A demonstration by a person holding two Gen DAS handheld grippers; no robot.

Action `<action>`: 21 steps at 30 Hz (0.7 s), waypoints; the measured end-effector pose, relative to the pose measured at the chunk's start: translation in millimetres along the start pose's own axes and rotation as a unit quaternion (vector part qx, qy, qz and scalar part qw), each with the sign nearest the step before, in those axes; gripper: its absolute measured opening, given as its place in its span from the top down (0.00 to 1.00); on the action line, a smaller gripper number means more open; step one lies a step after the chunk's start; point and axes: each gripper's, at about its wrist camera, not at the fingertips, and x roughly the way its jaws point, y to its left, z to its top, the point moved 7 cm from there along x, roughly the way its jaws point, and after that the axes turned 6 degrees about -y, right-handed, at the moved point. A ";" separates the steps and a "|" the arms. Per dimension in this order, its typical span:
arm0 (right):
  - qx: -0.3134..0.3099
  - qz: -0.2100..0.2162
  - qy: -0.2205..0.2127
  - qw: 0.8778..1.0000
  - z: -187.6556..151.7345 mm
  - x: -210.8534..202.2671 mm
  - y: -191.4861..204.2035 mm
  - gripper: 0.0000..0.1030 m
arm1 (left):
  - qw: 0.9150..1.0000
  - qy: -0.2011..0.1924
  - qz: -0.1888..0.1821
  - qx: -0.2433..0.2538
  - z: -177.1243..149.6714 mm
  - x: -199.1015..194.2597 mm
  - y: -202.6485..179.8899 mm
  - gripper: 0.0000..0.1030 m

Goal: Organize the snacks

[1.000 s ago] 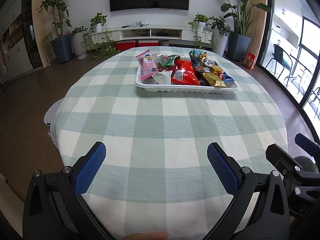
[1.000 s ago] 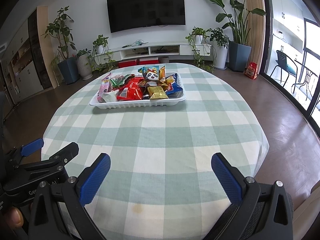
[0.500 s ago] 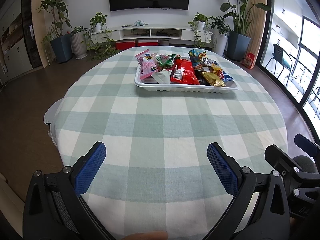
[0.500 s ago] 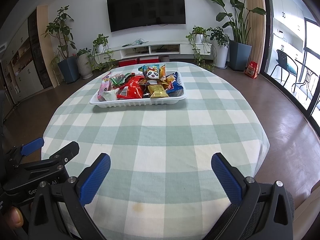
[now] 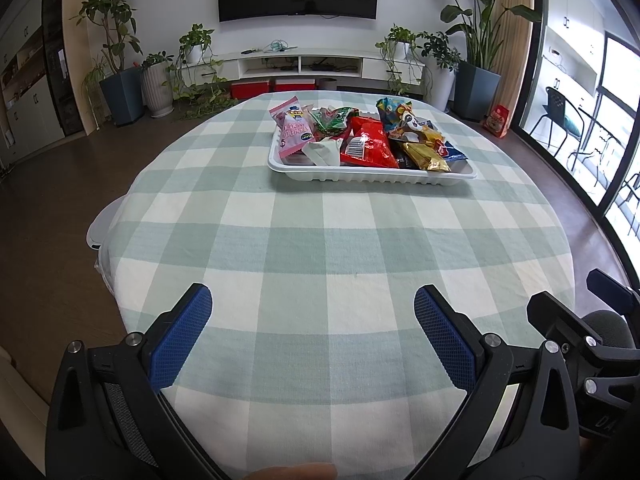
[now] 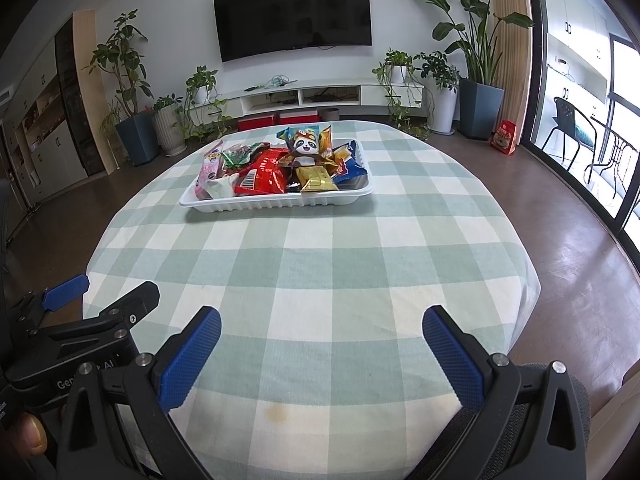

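A white plastic tray [image 5: 372, 175] is sitting on the far half of the round table's green-and-white checked cloth [image 5: 320, 240], and every snack is lying piled inside it. At the tray's left end a pink packet [image 5: 293, 131] is leaning, its print too small to read. Beside it a green wrapper [image 5: 334, 118] and a red bag [image 5: 370, 145] showing a barcode are lying. A panda-faced pouch [image 6: 306, 145] is standing upright at the tray's back, with a gold packet [image 6: 316, 179] before it and a blue one [image 6: 354, 166] at the right end. The left gripper [image 5: 312, 326] and right gripper [image 6: 322, 340] are hovering released, jaws spread wide, well short of the tray. Partial lettering "Gen… AI" is showing on the left tool's body.
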 end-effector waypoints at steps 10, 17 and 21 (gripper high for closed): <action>0.000 0.000 0.001 1.000 0.7 -1.1 -0.2 0.00 | 1.000 0.000 0.000 0.000 0.2 -0.2 -0.1 0.00; 0.000 0.000 0.001 1.000 1.3 -1.7 -0.5 0.00 | 1.000 0.000 -0.001 0.000 0.4 -0.1 0.0 0.00; 0.000 0.000 0.002 1.000 1.8 -2.0 -0.6 0.00 | 1.000 0.001 0.000 0.000 0.5 -0.2 0.3 0.00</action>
